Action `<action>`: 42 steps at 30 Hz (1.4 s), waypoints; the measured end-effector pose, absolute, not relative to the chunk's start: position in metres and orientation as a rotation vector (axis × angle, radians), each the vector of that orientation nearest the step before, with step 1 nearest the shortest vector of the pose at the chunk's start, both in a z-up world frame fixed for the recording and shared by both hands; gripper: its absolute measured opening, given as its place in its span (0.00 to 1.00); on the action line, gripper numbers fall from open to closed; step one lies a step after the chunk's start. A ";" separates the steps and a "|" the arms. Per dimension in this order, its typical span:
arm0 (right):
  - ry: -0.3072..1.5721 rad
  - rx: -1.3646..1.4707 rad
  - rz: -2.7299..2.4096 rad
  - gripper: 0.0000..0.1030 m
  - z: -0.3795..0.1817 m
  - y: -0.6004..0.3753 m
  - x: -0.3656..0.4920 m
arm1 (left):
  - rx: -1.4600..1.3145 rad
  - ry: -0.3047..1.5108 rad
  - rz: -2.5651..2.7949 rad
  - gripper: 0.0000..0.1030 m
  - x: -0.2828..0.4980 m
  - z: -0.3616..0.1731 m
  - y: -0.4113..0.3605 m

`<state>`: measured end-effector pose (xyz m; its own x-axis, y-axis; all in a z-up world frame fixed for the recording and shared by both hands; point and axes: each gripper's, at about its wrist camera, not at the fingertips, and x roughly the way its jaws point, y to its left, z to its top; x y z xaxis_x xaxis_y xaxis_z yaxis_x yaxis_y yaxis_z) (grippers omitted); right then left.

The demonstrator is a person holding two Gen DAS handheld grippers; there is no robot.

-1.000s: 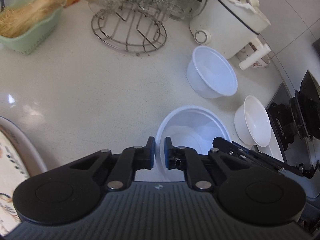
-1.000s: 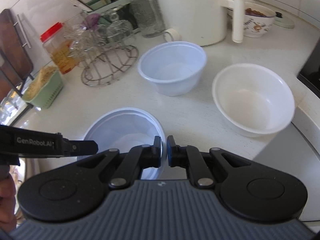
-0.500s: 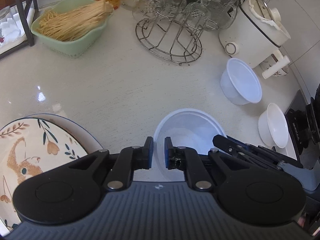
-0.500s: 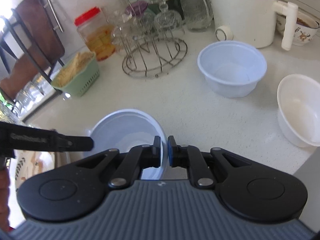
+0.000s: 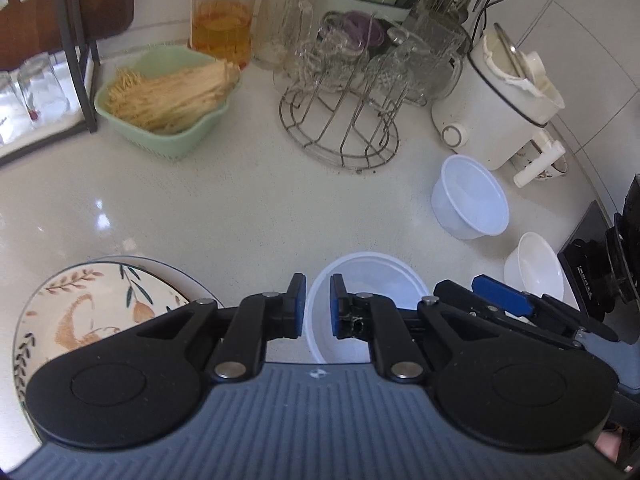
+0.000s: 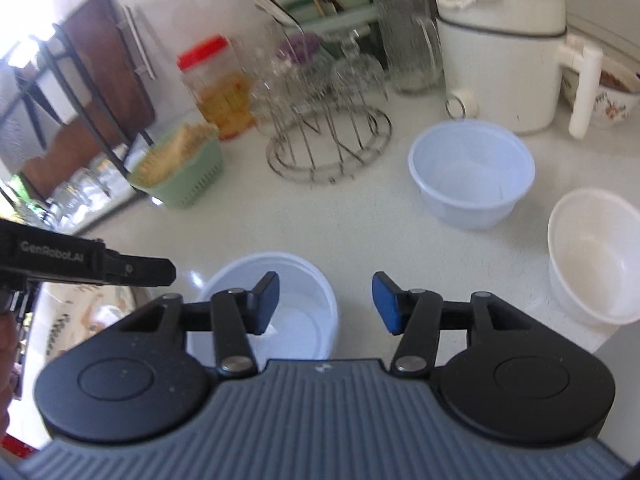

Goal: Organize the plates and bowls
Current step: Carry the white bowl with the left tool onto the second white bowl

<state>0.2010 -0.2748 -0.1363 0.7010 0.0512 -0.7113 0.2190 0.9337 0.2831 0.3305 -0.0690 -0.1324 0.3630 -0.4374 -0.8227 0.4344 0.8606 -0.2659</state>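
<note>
While the left gripper [image 5: 317, 305] is pinching the near rim of a translucent white plastic bowl [image 5: 372, 280] at the lower centre of its view, its jaws are sitting almost closed with the thin wall between the blue pads. In the right wrist view, the right gripper [image 6: 326, 302] is standing with its jaws well apart, having just been opening; the bowl's rim is lying between them, but neither pad is pressing on it. A second plastic bowl [image 6: 472, 176] is sitting at the right of that frame, just beside a cream bowl [image 6: 596, 256] at the right edge. A floral plate [image 5: 92, 312] is resting on the white counter [image 5: 240, 208] at the lower left of the left wrist view. A wire glass rack [image 5: 340, 128] is standing at the upper centre.
</note>
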 end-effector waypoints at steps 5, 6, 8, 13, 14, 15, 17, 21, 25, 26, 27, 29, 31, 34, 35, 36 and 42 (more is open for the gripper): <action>0.725 0.325 -0.082 0.53 -0.108 -0.276 0.191 | -0.006 0.985 -0.585 0.13 0.312 -0.108 -0.063; 0.711 0.313 -0.081 0.53 -0.103 -0.276 0.188 | -0.003 0.974 -0.584 0.13 0.309 -0.104 -0.062; 0.691 0.298 -0.085 0.53 -0.093 -0.275 0.184 | 0.000 0.958 -0.588 0.13 0.301 -0.096 -0.060; 0.661 0.292 -0.098 0.53 -0.072 -0.276 0.170 | 0.007 0.912 -0.594 0.27 0.282 -0.081 -0.057; 0.651 0.293 -0.094 0.53 -0.068 -0.276 0.166 | 0.011 0.898 -0.603 0.28 0.277 -0.079 -0.058; 0.641 0.292 -0.090 0.53 -0.064 -0.276 0.161 | 0.012 0.890 -0.609 0.30 0.274 -0.079 -0.058; 0.623 0.282 -0.092 0.53 -0.059 -0.275 0.153 | 0.006 0.887 -0.618 0.31 0.270 -0.081 -0.058; 0.604 0.278 -0.115 0.53 -0.059 -0.276 0.139 | 0.015 0.909 -0.613 0.32 0.269 -0.087 -0.063; 0.612 0.284 -0.124 0.53 -0.061 -0.279 0.129 | 0.017 0.916 -0.622 0.33 0.268 -0.090 -0.073; 0.613 0.280 -0.123 0.52 -0.061 -0.281 0.127 | 0.016 0.921 -0.626 0.33 0.269 -0.091 -0.076; 0.613 0.275 -0.128 0.52 -0.061 -0.284 0.124 | 0.018 0.923 -0.629 0.33 0.269 -0.092 -0.081; 0.616 0.275 -0.143 0.52 -0.060 -0.292 0.120 | 0.027 0.933 -0.639 0.33 0.270 -0.096 -0.091; 0.627 0.289 -0.156 0.52 -0.061 -0.300 0.118 | 0.026 0.948 -0.652 0.33 0.273 -0.099 -0.101; 0.638 0.292 -0.171 0.52 -0.065 -0.311 0.120 | 0.029 0.971 -0.668 0.33 0.279 -0.106 -0.118; 0.644 0.293 -0.179 0.52 -0.067 -0.315 0.122 | 0.036 0.977 -0.671 0.33 0.283 -0.108 -0.123; 0.650 0.293 -0.188 0.52 -0.068 -0.318 0.125 | 0.040 0.982 -0.674 0.33 0.286 -0.110 -0.127; 0.675 0.320 -0.229 0.52 -0.078 -0.336 0.142 | 0.052 0.998 -0.674 0.37 0.317 -0.122 -0.152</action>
